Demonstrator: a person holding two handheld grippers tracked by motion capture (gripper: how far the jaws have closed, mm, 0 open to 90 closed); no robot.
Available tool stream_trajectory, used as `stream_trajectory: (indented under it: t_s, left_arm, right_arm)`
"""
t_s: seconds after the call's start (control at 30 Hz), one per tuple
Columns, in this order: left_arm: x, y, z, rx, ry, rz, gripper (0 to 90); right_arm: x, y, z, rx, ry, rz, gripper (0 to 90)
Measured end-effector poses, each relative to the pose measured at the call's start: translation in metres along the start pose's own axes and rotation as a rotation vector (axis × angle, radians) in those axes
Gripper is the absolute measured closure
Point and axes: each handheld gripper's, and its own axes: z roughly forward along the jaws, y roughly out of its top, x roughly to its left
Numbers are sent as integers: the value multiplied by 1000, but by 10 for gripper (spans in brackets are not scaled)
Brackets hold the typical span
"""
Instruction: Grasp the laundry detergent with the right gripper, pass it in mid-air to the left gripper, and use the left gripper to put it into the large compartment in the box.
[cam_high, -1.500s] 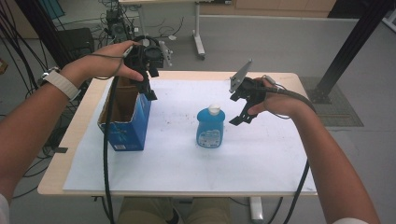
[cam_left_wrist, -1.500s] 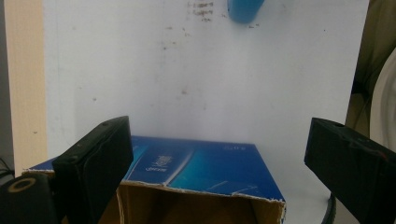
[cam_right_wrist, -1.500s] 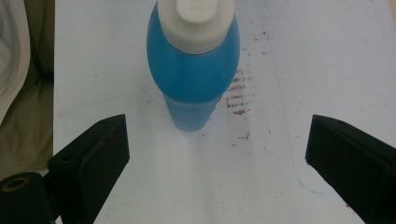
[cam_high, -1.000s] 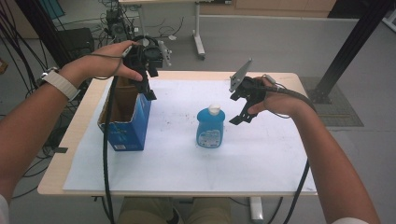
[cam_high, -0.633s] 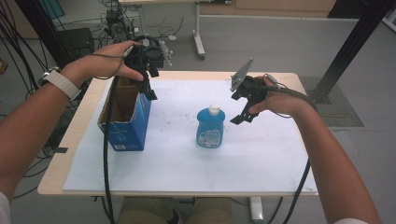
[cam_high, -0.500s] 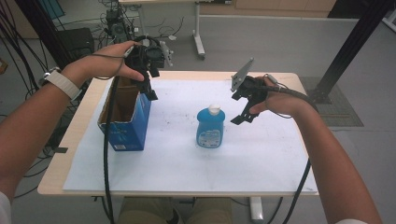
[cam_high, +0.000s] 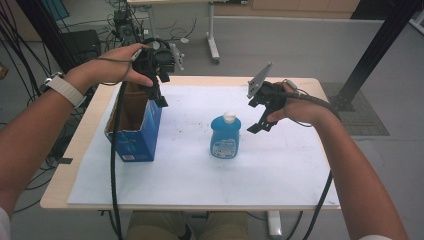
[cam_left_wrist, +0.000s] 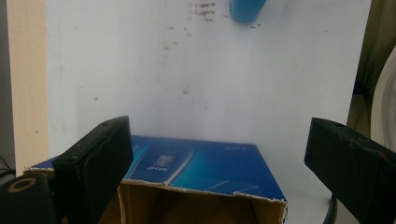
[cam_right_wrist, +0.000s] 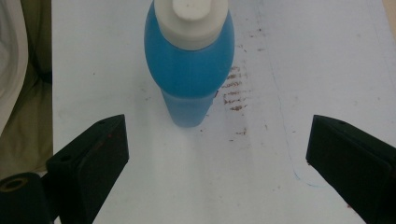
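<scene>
Blue bottle (cam_high: 225, 136) upright mid-tabletop (cam_high: 280, 170), straight ahead of right gripper (cam_right_wrist: 217, 154), fingers spread wide, empty. Left gripper (cam_left_wrist: 219, 172) farther off, likewise open over box (cam_high: 134, 122).

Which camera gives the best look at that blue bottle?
The high view: the whole blue bottle stands upright with its label visible. The right gripper view shows its white cap and shoulders from above; the left gripper view catches just its base.
</scene>
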Motion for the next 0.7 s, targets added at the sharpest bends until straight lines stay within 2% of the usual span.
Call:
stream_trajectory:
  t_s: [0.7]
  left_arm:
    - [0, 2, 2, -3, -1, 1, 83]
  right_arm:
    - [1, -4, 3, -9, 0, -2, 53]
